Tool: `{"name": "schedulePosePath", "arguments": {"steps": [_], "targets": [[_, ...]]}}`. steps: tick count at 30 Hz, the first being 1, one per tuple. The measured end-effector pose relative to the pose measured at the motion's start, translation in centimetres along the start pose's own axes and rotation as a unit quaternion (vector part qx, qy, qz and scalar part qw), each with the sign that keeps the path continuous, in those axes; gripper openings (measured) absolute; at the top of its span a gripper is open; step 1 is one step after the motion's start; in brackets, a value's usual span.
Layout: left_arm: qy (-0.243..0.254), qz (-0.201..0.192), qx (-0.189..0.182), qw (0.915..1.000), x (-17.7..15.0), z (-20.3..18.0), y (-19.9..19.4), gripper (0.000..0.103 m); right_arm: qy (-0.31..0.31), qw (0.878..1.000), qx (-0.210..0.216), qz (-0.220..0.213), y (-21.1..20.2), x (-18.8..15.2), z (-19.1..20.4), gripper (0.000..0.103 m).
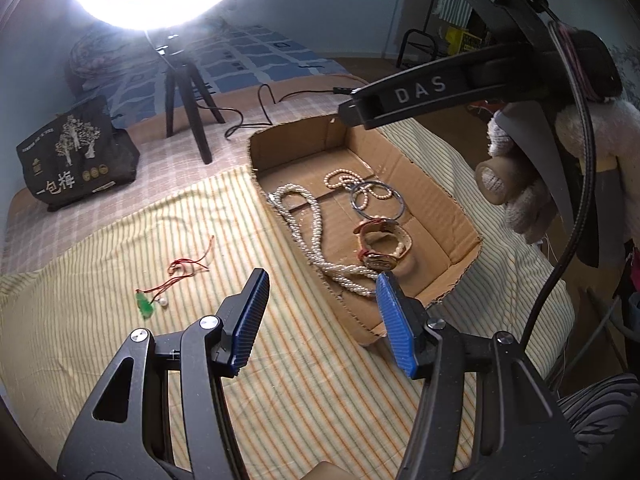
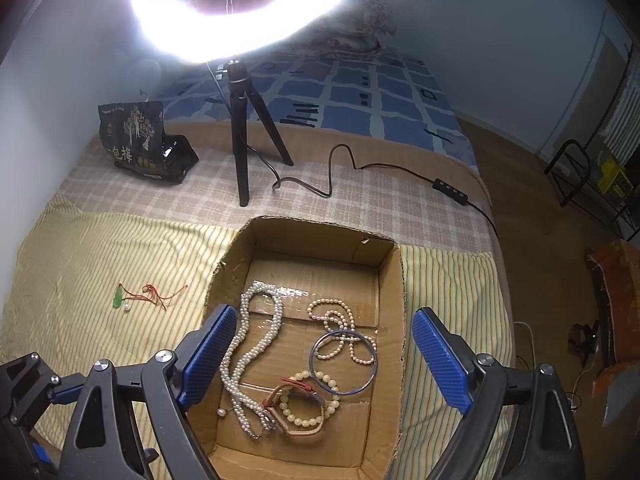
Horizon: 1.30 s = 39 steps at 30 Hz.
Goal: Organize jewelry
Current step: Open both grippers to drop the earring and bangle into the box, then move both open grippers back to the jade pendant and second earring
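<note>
A shallow cardboard box (image 1: 448,204) (image 2: 394,296) lies on a striped cloth. In it are a thick pearl rope (image 1: 316,236) (image 2: 240,360), a thin pearl necklace (image 1: 348,180) (image 2: 340,320), a blue bangle (image 1: 378,200) (image 2: 344,360), a watch with a red strap (image 1: 376,248) (image 2: 288,412) and a cream bead bracelet (image 2: 308,400). A red cord with a green pendant (image 1: 146,304) (image 2: 120,296) lies on the cloth left of the box. My left gripper (image 1: 320,312) is open and empty above the box's near left edge. My right gripper (image 2: 324,356) is open and empty over the box.
A ring light on a black tripod (image 1: 188,108) (image 2: 244,140) stands behind the box, its cable (image 2: 344,172) trailing right. A black snack bag (image 1: 76,152) (image 2: 140,140) stands at the back left. A bed with a blue checked cover (image 2: 360,92) lies beyond.
</note>
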<state>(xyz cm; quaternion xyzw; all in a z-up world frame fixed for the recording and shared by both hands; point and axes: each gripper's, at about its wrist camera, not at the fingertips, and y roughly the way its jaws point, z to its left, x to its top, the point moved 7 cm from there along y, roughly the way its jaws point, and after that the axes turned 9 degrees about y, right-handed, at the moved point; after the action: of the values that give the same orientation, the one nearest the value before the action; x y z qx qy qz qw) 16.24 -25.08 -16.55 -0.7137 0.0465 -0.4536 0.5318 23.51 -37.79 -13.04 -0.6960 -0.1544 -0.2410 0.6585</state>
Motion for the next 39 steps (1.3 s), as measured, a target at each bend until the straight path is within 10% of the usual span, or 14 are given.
{"name": "schedulePosePath", "arguments": {"steps": [22,39], "targets": [[-0.068,0.019,0.075,0.9947,-6.7,15.1,-3.7,0.057,-0.02,0.995,0.06,-0.073,-2.7,-1.1,6.2,0.099],[-0.077,0.048,0.022,0.9956,-10.0,17.2,-0.7,0.043,-0.069,0.984,0.149,0.071,4.1,-3.0,14.3,0.065]]}}
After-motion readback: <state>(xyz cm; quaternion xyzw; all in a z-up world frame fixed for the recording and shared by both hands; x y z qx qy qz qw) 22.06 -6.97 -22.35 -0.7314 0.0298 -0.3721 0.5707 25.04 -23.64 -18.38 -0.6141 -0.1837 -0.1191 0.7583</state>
